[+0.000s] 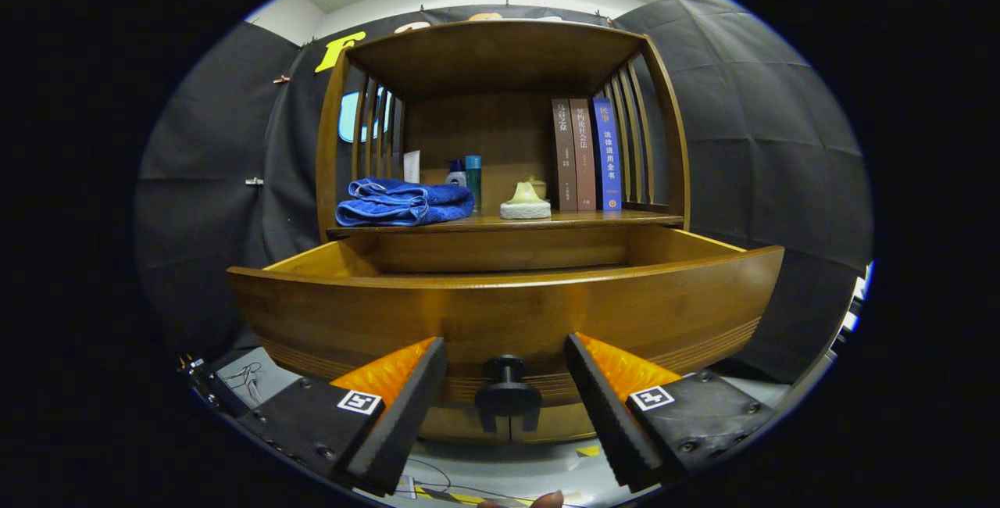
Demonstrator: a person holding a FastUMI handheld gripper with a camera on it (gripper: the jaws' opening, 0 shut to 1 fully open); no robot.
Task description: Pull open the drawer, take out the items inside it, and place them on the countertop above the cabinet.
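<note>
Wooden cabinet, warm brown, smooth finish; slatted sides, open shelf above a drawer.

On the countertop, left to right: folded blue towel, soft terry pile, lying flat near the left slats. Behind it a white tube, upright. Next a small white-and-blue bottle and a teal cylinder bottle, close together, towards the back. Then a pale rounded lump on a white base, what it is cannot be told. Three books upright against the right slats, two brown spines and one blue.

Drawer pulled out towards the camera, front panel curved by the lens, fine grooved lines along its lower edge. Interior walls a lighter yellow wood. The floor of the drawer is hidden behind the front panel, so contents cannot be told.

Dark round knob on the drawer front, on a short stem.

Gripper: fingers well apart, ridged inner faces, one each side of the knob with clear gaps; neither touches it. Holding nothing.

A fingertip shows below the gripper.
</note>
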